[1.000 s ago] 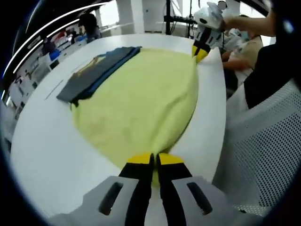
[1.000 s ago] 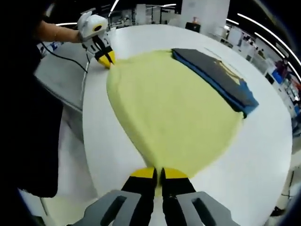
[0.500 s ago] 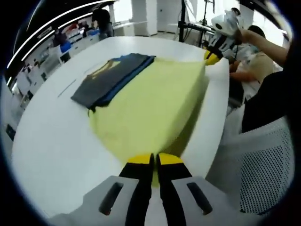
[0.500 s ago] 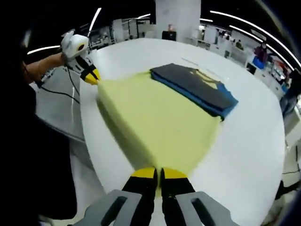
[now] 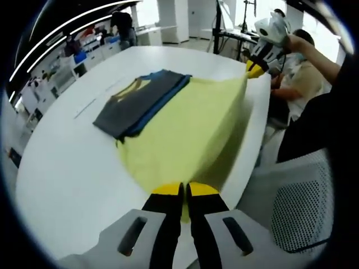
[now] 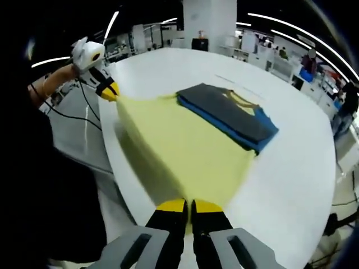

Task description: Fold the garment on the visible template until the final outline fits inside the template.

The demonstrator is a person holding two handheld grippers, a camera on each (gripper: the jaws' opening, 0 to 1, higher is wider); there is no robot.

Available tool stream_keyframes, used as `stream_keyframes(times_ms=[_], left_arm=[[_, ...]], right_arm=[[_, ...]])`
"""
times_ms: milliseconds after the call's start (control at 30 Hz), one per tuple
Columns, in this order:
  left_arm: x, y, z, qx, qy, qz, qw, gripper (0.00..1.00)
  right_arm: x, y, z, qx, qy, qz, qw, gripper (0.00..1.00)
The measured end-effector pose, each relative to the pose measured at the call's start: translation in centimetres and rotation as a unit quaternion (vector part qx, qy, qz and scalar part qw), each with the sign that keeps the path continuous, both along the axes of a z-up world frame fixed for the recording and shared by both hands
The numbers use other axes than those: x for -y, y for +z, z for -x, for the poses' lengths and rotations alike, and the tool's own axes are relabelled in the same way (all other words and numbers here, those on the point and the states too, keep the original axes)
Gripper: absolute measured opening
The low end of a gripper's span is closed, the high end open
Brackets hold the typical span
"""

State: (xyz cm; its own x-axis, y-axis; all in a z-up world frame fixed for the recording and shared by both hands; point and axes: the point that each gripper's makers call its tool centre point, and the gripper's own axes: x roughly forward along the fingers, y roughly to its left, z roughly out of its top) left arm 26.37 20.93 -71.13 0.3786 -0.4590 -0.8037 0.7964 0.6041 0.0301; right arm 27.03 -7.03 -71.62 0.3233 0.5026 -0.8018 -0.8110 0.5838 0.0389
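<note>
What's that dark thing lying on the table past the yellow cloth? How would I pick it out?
Look at the big white round table. A yellow cloth is stretched across it between two grippers, and on its far edge lies a folded pile. It is the one dark thing there: a grey top layer with a blue one showing beneath and a yellow mark on top.

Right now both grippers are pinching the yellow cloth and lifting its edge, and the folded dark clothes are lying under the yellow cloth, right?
Not quite. The left gripper and right gripper do pinch the yellow cloth and lift its near edge, but the folded dark clothes lie on top of its far side, not under it. The right gripper view shows this best.
</note>
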Motion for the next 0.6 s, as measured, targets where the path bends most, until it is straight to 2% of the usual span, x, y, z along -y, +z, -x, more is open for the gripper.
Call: stream_keyframes(times_ms=[200, 600], left_arm=[[0.0, 1.0, 0.8, -0.005, 0.001, 0.001, 1.0000, 0.01], [-0.4, 2.7, 2.0, -0.013, -0.020, -0.015, 0.9996, 0.01]], right_arm=[[0.0, 0.9, 0.9, -0.010, 0.008, 0.003, 0.9999, 0.00], [-0.5, 2.5, 1.9, -0.023, 0.009, -0.014, 0.9996, 0.00]])
